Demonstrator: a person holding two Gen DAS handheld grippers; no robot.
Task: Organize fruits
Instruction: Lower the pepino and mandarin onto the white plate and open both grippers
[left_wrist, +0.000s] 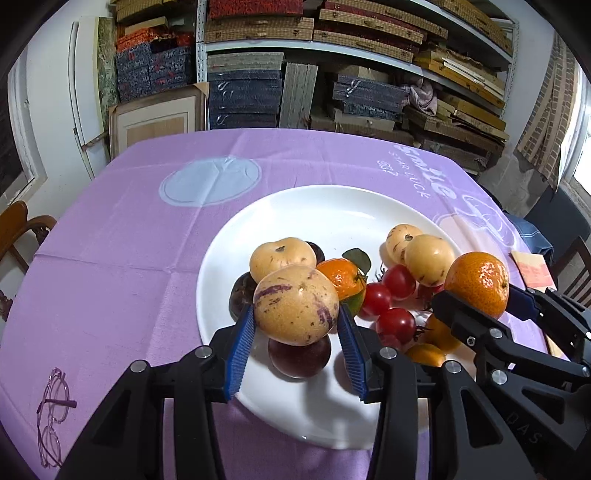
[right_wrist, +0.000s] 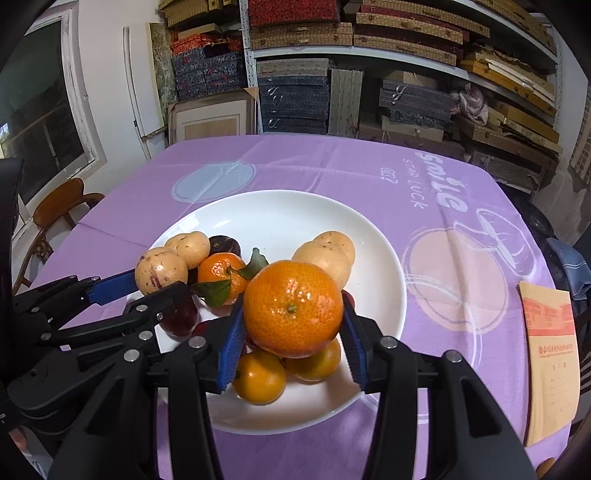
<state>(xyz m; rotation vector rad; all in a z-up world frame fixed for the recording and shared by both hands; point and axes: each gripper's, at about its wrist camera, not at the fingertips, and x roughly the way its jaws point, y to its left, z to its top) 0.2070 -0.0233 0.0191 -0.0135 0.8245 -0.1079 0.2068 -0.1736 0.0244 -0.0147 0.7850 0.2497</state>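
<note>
Pepino melon (left_wrist: 295, 304) clamped in my left jaws (left_wrist: 297, 332) above plate (left_wrist: 295, 206) | mandarin (right_wrist: 293, 308) clamped in right jaws (right_wrist: 291, 332) at its 3 o'clock | bare plate at 12 o'clock

black gripper (left_wrist: 295, 325), blue ribbed pads (left_wrist: 240, 347)

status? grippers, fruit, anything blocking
Left gripper shut on striped melon. Right gripper shut on orange. Both over white plate. Nothing blocking.

My left fruit (left_wrist: 295, 304): tan — purple streaks
My right fruit (right_wrist: 293, 308): orange, dimpled
Plate (left_wrist: 332, 206): white
Tablecloth (left_wrist: 122, 258): lilac — white print
</note>
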